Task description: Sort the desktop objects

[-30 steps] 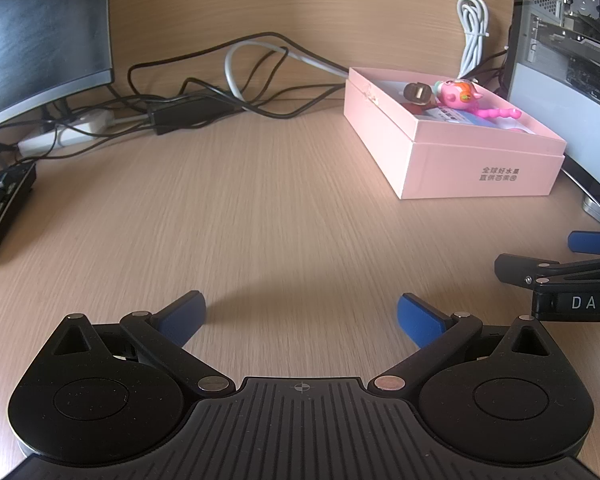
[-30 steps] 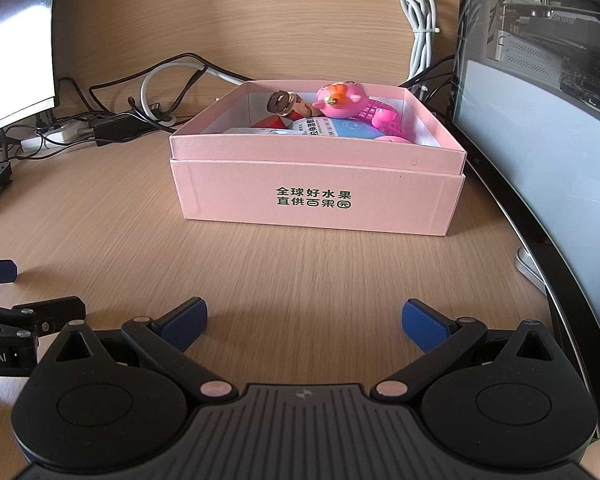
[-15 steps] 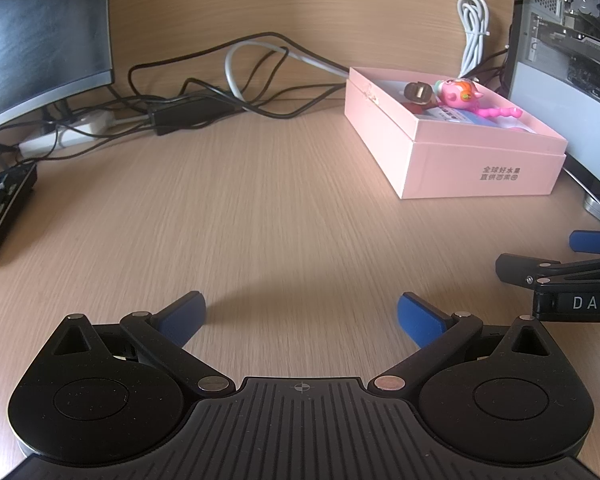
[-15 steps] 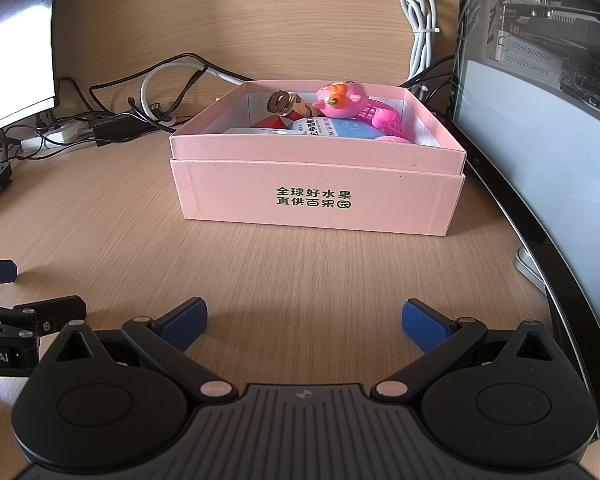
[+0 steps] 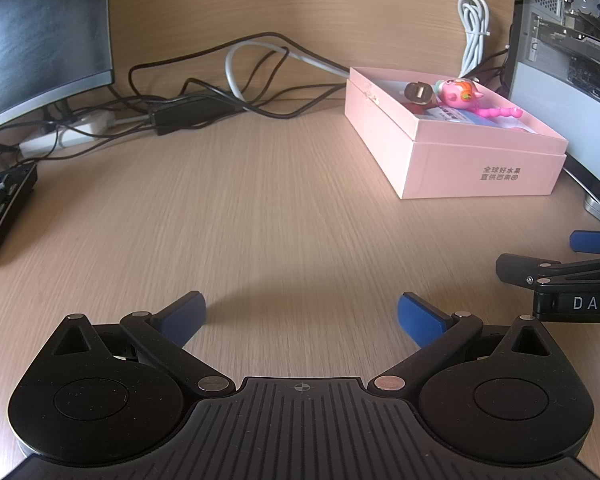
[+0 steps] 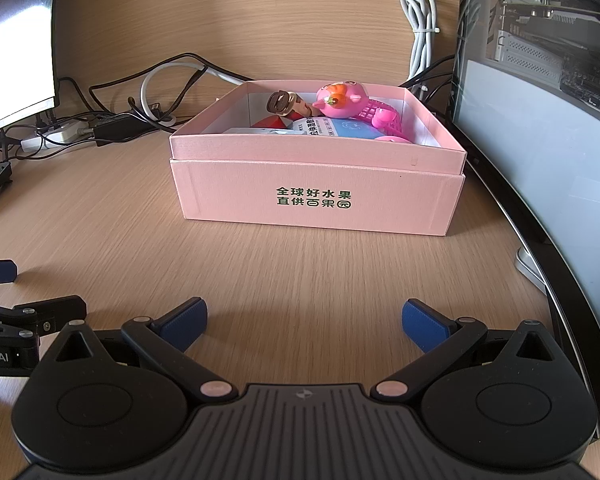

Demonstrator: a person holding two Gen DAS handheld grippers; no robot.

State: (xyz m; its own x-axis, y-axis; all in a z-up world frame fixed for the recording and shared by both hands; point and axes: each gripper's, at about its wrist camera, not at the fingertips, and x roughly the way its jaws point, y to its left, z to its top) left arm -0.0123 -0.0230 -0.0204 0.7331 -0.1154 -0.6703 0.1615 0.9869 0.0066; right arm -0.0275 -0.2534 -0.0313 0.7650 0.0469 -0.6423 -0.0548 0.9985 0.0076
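Toys [image 6: 342, 100] are gathered inside the pink box [image 6: 316, 196] at the desk's [image 5: 260, 220] right rear; both grippers, left [image 5: 300, 316] and right [image 6: 304, 318], are held wide and empty, so sorting seems finished.

Keyboard [image 5: 0, 208] cut off (left edge).

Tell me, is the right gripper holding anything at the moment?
No, the right gripper is open with only bare desk between its blue pads.

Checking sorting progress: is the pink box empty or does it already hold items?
Holding items: the pink box is open, with a pink toy, brown figure and blue packet inside.
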